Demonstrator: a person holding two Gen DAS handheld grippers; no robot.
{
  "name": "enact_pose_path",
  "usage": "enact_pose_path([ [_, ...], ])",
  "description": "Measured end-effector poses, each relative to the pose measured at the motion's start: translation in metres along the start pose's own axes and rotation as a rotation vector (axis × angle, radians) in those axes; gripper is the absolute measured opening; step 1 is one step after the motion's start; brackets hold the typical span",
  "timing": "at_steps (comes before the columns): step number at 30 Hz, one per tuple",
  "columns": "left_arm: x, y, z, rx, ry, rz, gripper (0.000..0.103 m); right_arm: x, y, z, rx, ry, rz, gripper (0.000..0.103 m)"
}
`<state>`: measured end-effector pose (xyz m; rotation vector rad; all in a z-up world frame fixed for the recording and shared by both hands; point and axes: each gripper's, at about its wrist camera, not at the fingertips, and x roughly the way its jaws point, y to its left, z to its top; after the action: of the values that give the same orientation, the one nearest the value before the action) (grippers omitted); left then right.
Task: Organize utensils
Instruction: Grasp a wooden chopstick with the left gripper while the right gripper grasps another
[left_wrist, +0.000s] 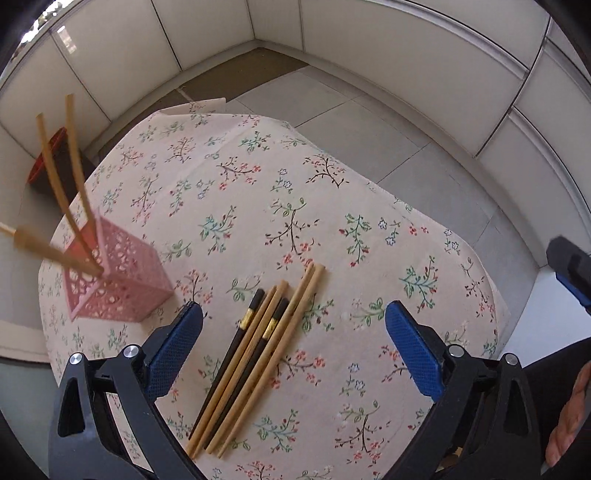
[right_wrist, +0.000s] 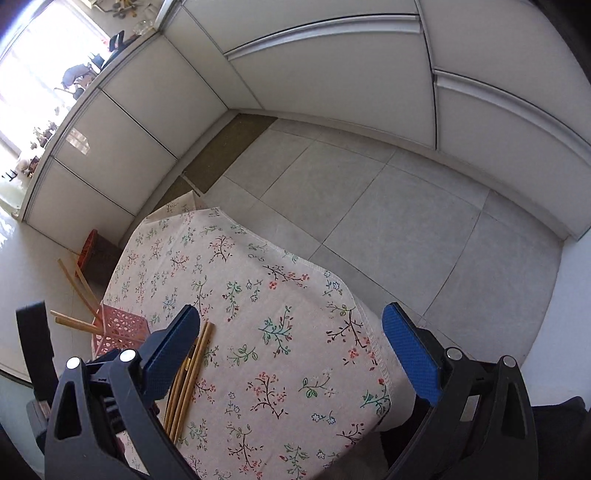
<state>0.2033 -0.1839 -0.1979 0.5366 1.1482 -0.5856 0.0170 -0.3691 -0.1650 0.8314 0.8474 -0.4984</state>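
Several chopsticks (left_wrist: 255, 358), wooden ones and two black ones with gold bands, lie bundled on the floral tablecloth (left_wrist: 295, 206). My left gripper (left_wrist: 293, 317) hovers open above them, nothing between its blue pads. A pink lattice holder (left_wrist: 118, 280) stands at the table's left, with three wooden chopsticks (left_wrist: 62, 192) leaning out of it. In the right wrist view the right gripper (right_wrist: 291, 325) is open over the table's right side; the chopsticks (right_wrist: 188, 373) lie partly behind its left finger, and the holder (right_wrist: 122, 328) is further left.
The table edge (right_wrist: 373, 354) drops to a grey tiled floor (right_wrist: 369, 206). White cabinet panels (right_wrist: 332, 74) ring the room. A red and dark object (left_wrist: 51, 162) sits on the floor past the holder. A hand (left_wrist: 569, 417) shows at the lower right.
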Motion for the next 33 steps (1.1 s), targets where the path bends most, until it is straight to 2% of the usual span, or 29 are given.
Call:
enact_pose_path([
  [3,0.021,0.0,0.024,-0.001,0.098,-0.027,0.083,0.006,-0.001,0.002,0.0,0.021,0.001,0.096],
  [5,0.038,0.0,0.034,-0.002,0.172,-0.053,0.061,0.008,0.001,0.003,-0.011,0.029,0.0,0.096],
  [8,0.056,0.002,0.039,-0.001,0.25,-0.073,0.04,0.01,0.001,0.003,-0.019,0.047,0.002,0.096],
  [13,0.068,0.008,0.038,0.002,0.288,-0.085,0.032,0.015,-0.003,0.004,-0.003,0.075,0.001,0.096],
  [17,0.073,0.008,0.035,0.028,0.296,-0.078,0.016,0.02,-0.003,0.003,-0.004,0.098,-0.004,0.096],
  [19,0.078,0.006,0.034,0.048,0.301,-0.063,0.012,0.02,-0.002,0.003,-0.01,0.098,-0.007,0.096],
  [29,0.1,0.002,0.024,0.067,0.345,-0.067,0.01,0.024,-0.001,0.003,-0.021,0.111,-0.026,0.096],
  [33,0.101,-0.001,0.019,0.05,0.303,-0.063,0.008,0.027,0.002,0.002,-0.034,0.125,-0.036,0.096],
])
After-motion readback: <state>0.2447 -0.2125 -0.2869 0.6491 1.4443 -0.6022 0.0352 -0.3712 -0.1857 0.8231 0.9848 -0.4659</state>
